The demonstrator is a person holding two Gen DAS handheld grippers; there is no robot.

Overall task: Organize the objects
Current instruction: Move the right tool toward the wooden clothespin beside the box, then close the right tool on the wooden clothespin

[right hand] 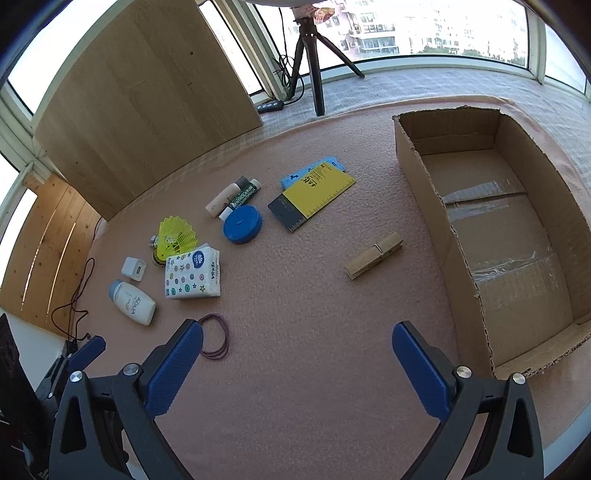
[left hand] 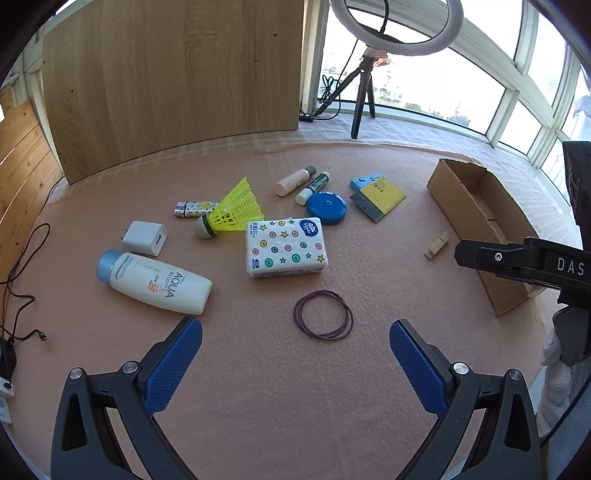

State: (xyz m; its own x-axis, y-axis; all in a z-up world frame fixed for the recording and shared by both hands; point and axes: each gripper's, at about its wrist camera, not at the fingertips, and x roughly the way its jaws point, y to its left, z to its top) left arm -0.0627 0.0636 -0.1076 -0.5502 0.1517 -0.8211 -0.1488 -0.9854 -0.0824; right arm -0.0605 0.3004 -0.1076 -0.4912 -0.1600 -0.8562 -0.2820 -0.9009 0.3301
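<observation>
Looks like a home sunroom or enclosed balcony set up for recording. Curved windows (right hand: 443, 33) run from 12 to 3 o'clock w/ apartment blocks outside. A ring light (left hand: 397, 26) on a tripod (right hand: 312, 55) stands at 12 o'clock by a power strip (right hand: 270, 106). Wood panels (left hand: 173, 74) lean at 10–11 o'clock. Household bits lie on a pink blanket (right hand: 314, 295) beside a cardboard box (right hand: 436, 206).
</observation>
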